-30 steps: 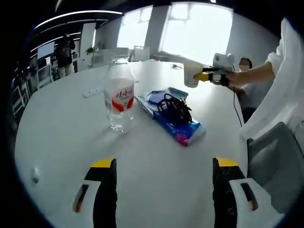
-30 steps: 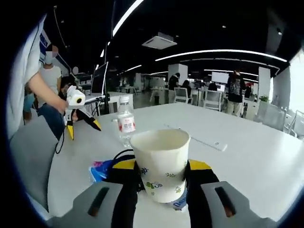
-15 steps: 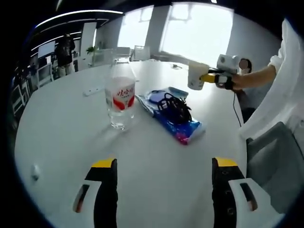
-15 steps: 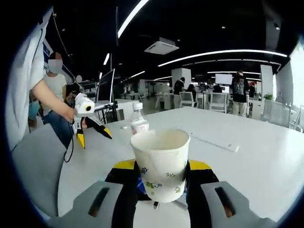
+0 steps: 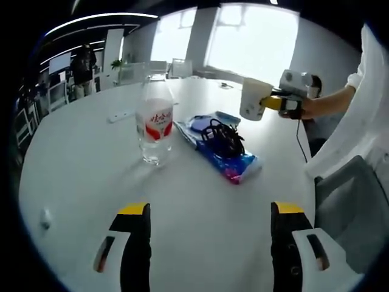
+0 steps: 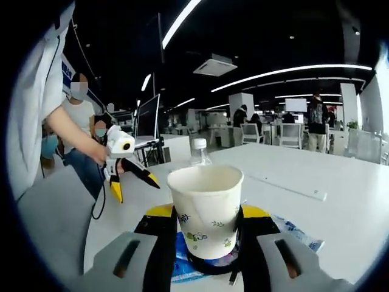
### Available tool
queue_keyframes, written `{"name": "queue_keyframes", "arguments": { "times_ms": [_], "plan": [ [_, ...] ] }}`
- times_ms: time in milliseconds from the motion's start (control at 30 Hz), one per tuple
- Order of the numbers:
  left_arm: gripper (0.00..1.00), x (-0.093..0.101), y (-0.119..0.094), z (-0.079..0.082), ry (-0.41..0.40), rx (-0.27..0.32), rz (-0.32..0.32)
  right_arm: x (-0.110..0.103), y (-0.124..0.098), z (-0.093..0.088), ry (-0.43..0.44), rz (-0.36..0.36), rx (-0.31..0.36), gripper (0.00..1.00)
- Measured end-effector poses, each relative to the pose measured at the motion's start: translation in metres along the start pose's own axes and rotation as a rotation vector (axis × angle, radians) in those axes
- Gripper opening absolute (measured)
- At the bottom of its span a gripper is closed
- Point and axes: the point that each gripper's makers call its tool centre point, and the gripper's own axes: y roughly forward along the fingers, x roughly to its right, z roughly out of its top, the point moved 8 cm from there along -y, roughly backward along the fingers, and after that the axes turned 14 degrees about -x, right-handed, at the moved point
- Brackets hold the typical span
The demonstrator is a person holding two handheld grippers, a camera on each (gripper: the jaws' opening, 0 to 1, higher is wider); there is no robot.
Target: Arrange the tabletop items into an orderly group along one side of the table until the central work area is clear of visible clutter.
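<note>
White table (image 5: 79, 158), cup (image 6: 206, 210) hiding cable, bottle (image 6: 199, 152) half-hidden

The paper cup (image 6: 206, 210) hides most of the blue packet (image 6: 292, 234) behind it.

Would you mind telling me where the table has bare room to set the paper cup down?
The table is bare left of the water bottle and in front of the left claw. It is crowded mid-table, where the bottle stands beside the blue packet with the black cable on it. The right claw holds the paper cup.
</note>
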Motion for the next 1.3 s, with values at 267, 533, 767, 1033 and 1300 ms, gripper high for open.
{"name": "queue_keyframes", "arguments": {
  "times_ms": [267, 533, 767, 1033, 1300],
  "plan": [
    [0.78, -0.002, -0.002, -0.002, -0.004, 0.000, 0.005, -0.015, 0.020, 0.006, -0.003, 0.032, 0.018, 0.36],
    [0.78, -0.005, -0.005, -0.004, -0.009, 0.003, 0.014, -0.032, 0.049, 0.009, 0.006, 0.077, 0.024, 0.36],
    [0.78, -0.009, -0.008, -0.010, -0.026, 0.001, 0.024, -0.046, 0.063, 0.008, 0.004, 0.101, 0.024, 0.36],
    [0.79, -0.011, -0.015, -0.011, -0.020, 0.012, 0.026, -0.050, 0.075, 0.010, 0.006, 0.121, 0.027, 0.36],
    [0.79, -0.012, -0.019, -0.015, -0.018, 0.012, 0.030, -0.061, 0.090, 0.000, 0.005, 0.150, -0.001, 0.36]
  ]
}}
